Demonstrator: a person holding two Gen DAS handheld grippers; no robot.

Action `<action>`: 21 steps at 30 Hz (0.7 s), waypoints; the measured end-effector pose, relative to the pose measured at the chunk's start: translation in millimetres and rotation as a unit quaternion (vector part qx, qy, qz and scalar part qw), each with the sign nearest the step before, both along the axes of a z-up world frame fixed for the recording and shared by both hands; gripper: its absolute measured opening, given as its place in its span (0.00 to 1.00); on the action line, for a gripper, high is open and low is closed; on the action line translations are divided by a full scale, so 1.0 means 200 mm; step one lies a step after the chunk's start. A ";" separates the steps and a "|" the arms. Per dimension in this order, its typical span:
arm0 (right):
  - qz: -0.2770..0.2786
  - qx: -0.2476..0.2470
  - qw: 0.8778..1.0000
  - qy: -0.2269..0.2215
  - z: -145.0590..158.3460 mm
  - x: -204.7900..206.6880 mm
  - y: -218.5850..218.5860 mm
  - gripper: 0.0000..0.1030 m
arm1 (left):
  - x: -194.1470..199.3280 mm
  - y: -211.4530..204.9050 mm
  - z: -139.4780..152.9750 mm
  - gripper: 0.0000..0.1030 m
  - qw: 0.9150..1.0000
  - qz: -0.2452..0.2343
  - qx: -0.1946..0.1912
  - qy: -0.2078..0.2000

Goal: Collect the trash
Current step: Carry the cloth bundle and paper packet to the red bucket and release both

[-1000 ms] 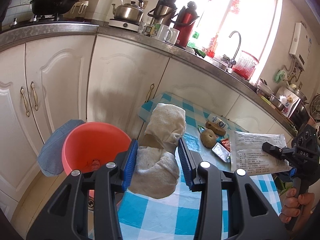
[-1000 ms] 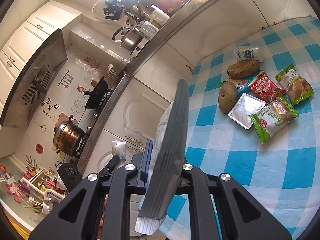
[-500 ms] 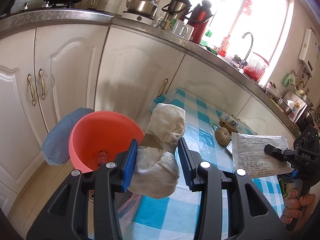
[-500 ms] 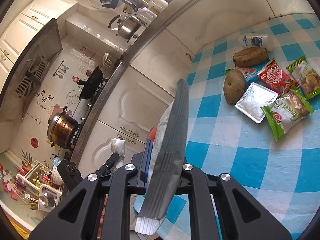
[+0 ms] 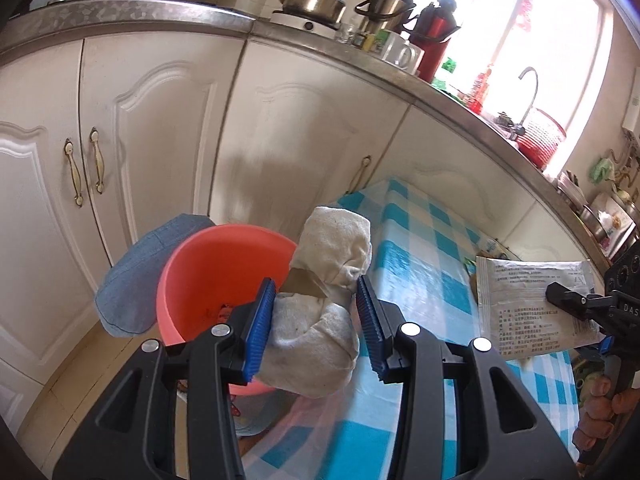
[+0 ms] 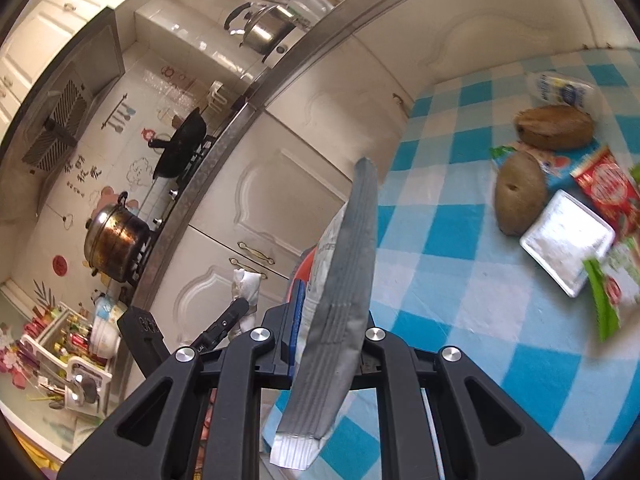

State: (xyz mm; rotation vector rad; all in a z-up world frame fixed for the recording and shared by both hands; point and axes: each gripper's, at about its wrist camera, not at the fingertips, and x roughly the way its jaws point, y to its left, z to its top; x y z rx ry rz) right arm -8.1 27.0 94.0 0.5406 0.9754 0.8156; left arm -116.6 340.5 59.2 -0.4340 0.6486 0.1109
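A grubby off-white cloth, bunched and knotted round a brown patch, is held in the air beside the rim of the orange-red bin, just above the counter's edge. A flat silver packet printed with small text hangs further from the bin, over the blue-checked counter. Well beyond it lie two potatoes, a white tray and red and green snack wrappers.

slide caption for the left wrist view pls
Left gripper clamps a crumpled cloth beside the pink bin.
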 end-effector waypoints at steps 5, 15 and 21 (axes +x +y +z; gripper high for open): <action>0.041 -0.023 0.999 -0.022 0.03 0.10 0.26 0.15 | 0.09 0.06 -0.06 0.42 1.000 0.010 0.002 0.027; 0.114 -0.079 0.990 -0.033 -0.09 0.24 0.72 0.16 | 0.25 0.13 -0.21 0.42 0.995 0.020 0.009 0.096; 0.130 -0.103 0.986 -0.022 -0.22 0.31 0.86 0.21 | 0.35 0.14 -0.30 0.50 0.991 0.023 0.019 0.130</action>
